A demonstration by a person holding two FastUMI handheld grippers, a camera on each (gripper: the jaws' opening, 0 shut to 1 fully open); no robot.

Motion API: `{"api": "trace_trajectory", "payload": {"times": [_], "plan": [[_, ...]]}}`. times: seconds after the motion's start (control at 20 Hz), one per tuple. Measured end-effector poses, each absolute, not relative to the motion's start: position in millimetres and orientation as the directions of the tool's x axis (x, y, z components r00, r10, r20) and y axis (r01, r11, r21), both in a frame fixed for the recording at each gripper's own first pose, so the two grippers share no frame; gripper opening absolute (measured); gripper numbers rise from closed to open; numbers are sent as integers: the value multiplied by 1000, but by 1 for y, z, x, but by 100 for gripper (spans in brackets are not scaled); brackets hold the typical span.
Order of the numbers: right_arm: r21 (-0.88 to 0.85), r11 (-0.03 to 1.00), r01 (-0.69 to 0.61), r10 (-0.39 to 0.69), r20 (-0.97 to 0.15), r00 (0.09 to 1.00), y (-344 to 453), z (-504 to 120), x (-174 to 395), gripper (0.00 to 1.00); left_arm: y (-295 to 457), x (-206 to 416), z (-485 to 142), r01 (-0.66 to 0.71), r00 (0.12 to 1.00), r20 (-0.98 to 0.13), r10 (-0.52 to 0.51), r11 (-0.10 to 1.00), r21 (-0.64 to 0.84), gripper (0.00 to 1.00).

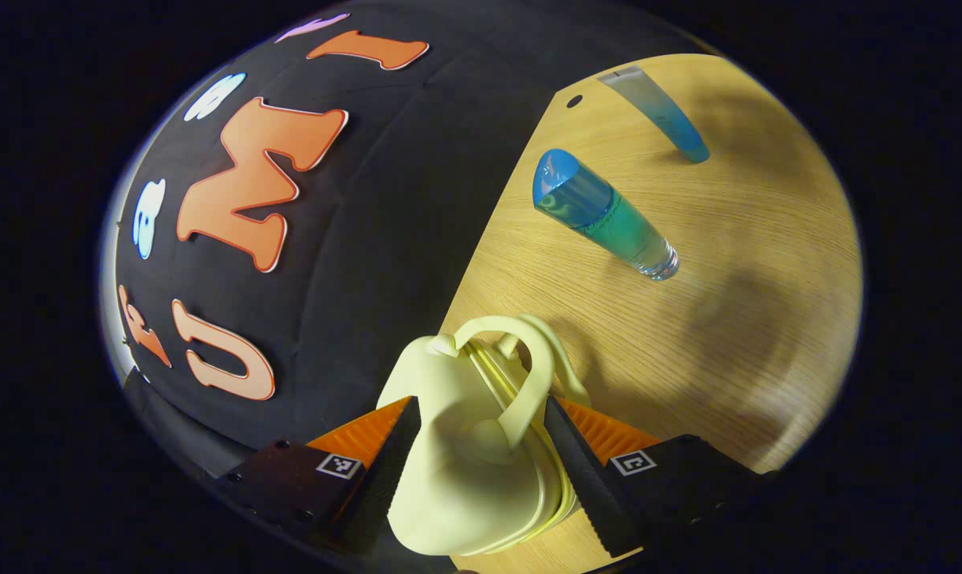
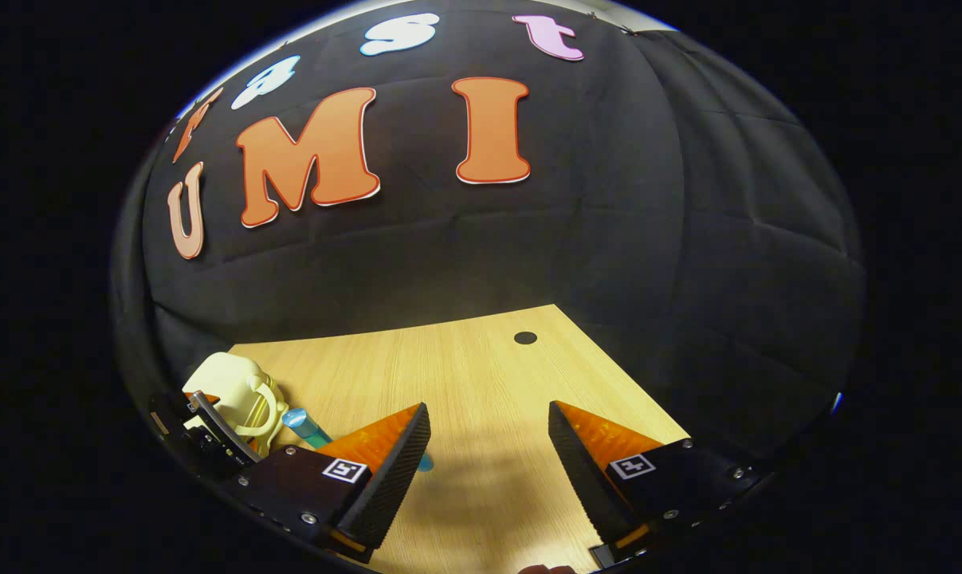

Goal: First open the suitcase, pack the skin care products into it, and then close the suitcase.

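Note:
A small pale-yellow suitcase point(image 1: 465, 462) stands closed on the wooden table point(image 1: 728, 335), its looped handle toward the camera. My left gripper point(image 1: 481, 406) has a finger pressed on each side of its shell. Beyond it lie a clear bottle of blue-green liquid with a blue cap point(image 1: 600, 215) and a translucent tube with a blue end point(image 1: 656, 112). In the right gripper view, my right gripper point(image 2: 488, 414) hangs open over bare table point(image 2: 465, 359). At far left there sit the suitcase point(image 2: 229, 387), the left gripper point(image 2: 210, 430) holding it and the blue-capped bottle point(image 2: 305, 426).
The black cloth wall point(image 2: 608, 239) rises right behind the table's back edge and along its right side. A small round hole point(image 2: 525, 337) marks the tabletop near the back corner, the hole point(image 1: 574, 101) also lying close to the tube.

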State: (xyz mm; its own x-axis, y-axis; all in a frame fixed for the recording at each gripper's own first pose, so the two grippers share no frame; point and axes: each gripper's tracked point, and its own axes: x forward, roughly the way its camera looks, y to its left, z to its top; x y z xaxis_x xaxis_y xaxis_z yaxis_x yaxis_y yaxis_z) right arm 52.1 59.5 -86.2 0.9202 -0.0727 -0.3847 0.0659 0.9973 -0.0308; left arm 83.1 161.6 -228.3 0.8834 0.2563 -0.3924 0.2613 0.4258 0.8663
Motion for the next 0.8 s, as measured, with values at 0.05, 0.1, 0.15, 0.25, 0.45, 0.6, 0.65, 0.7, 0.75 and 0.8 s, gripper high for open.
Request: {"api": "trace_trajectory", "payload": {"times": [0.05,0.1,0.15,0.25,0.45,0.6,0.65,0.7,0.75,0.8], "plan": [[-35,997,69,-77,-387,919,58,-87,53,95,161,85,-227,264,884,-389,260,411,873,96],[-35,997,70,-79,-389,918,56,-88,53,95,158,86,-232,286,876,-409,256,408,867,95],[-32,997,70,-77,-391,917,55,-88,54,95,159,87,-241,302,865,-427,261,408,861,78],[-26,997,72,-76,-393,916,55,-87,55,95,156,90,-247,331,854,-445,270,378,865,43],[-20,997,68,-70,-387,919,58,-83,59,95,149,88,-248,345,839,-475,266,415,842,10],[-13,999,44,-46,-377,925,72,-79,64,95,149,83,-233,324,804,-544,239,591,739,10],[-6,999,38,-37,-376,926,78,-78,66,94,150,82,-226,306,797,-562,222,654,692,10],[2,1000,30,-27,-375,927,85,-77,65,94,150,83,-222,282,791,-574,210,707,648,10],[7,1000,23,-19,-370,929,93,-75,64,94,152,85,-219,257,792,-579,195,753,605,10],[10,1000,19,-14,-360,933,100,-72,63,94,154,87,-218,233,793,-583,176,797,557,10]]}}
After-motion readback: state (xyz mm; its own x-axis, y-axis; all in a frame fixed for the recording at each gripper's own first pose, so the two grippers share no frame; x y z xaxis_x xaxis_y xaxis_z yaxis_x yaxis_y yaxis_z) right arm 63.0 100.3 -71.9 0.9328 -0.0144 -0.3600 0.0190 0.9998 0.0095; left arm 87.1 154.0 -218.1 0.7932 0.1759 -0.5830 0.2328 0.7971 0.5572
